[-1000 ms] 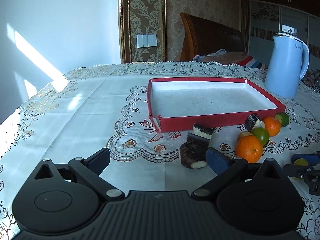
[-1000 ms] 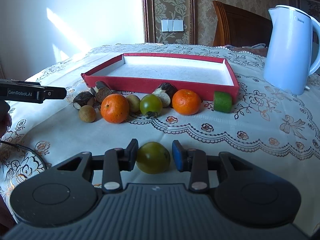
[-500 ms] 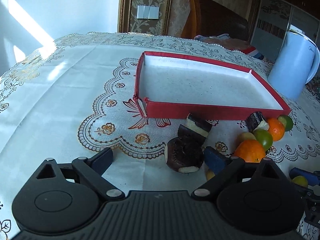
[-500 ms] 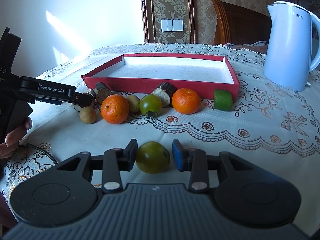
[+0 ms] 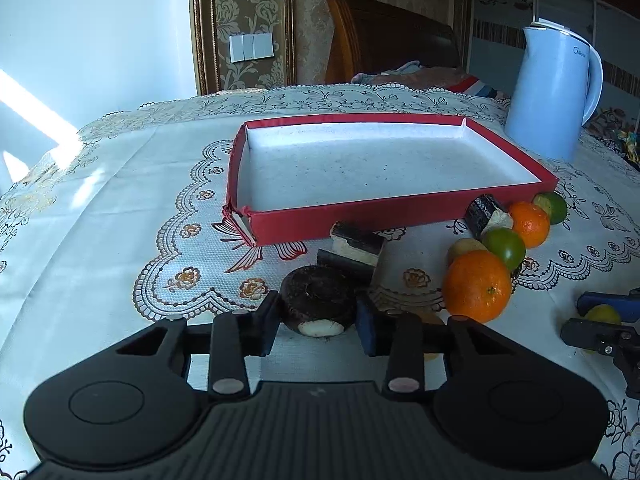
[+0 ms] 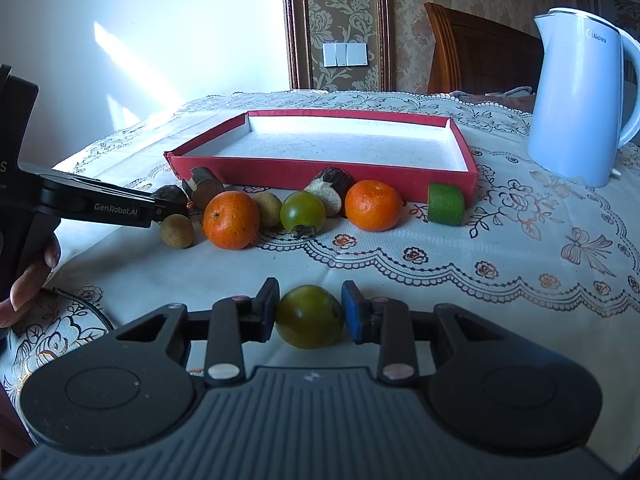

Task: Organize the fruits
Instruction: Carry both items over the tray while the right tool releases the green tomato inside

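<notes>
Red tray (image 5: 400, 210) on the tablecloth (image 5: 100, 220): white floor bare, no fruit inside. All fruit sits outside along its near wall.

Left gripper (image 5: 318, 322): jaws closing around a dark brown round piece (image 5: 318, 296), pads touching both sides. Its pale cut end faces the camera, so its axis runs roughly toward the gripper.

Right gripper (image 6: 310, 312): clamped on 1 green tomato (image 6: 308, 316), round, no clear long axis, well short of the tray.
</notes>
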The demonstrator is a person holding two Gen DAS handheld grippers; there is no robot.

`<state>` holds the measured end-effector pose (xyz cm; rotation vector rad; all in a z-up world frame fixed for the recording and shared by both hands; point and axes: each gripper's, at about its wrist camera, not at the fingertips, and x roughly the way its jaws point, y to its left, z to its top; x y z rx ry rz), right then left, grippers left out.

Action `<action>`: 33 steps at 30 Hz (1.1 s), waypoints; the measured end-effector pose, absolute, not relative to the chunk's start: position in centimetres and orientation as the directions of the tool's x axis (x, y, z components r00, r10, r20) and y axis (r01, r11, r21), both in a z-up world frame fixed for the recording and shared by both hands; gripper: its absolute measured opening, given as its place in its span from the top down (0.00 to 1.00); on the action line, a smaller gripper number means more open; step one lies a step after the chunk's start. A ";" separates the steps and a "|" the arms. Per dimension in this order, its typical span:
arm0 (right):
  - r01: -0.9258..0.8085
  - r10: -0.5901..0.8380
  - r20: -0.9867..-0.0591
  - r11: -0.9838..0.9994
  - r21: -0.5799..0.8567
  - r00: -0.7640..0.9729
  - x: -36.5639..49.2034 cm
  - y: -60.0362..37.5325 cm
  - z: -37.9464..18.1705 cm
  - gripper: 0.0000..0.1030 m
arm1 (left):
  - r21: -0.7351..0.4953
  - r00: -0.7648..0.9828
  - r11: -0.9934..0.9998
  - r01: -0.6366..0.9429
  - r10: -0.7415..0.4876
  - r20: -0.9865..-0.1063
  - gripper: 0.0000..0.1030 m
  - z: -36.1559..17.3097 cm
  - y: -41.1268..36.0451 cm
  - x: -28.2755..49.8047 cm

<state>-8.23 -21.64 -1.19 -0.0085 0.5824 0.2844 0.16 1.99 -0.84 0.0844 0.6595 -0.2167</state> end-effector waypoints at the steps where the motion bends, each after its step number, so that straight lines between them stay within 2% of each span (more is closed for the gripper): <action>1: -0.265 0.262 -0.544 0.961 0.074 0.797 -8.2 -21.7 -1.2 0.70 | 0.008 0.769 0.975 0.221 -0.169 -0.616 0.63 -0.8 2.1 0.2; 11: -0.251 0.248 -0.529 0.966 0.068 0.812 -8.4 -21.8 -0.7 0.70 | 0.019 0.786 0.974 0.224 -0.169 -0.594 0.63 0.3 2.2 -0.8; 17: -0.238 0.229 -0.469 0.970 0.042 0.853 -7.8 -22.3 1.7 0.70 | -0.007 0.790 0.970 0.244 -0.203 -0.578 0.62 1.9 1.7 -0.9; 25: -0.184 0.171 -0.397 0.983 0.005 0.902 -3.2 -22.4 5.0 0.70 | -0.038 0.792 0.967 0.251 -0.228 -0.567 0.62 3.7 0.4 2.1; 33: -0.123 0.107 -0.415 0.992 -0.011 0.904 3.9 -22.1 5.1 0.70 | -0.046 0.801 0.976 0.213 -0.201 -0.564 0.62 3.7 -1.0 6.9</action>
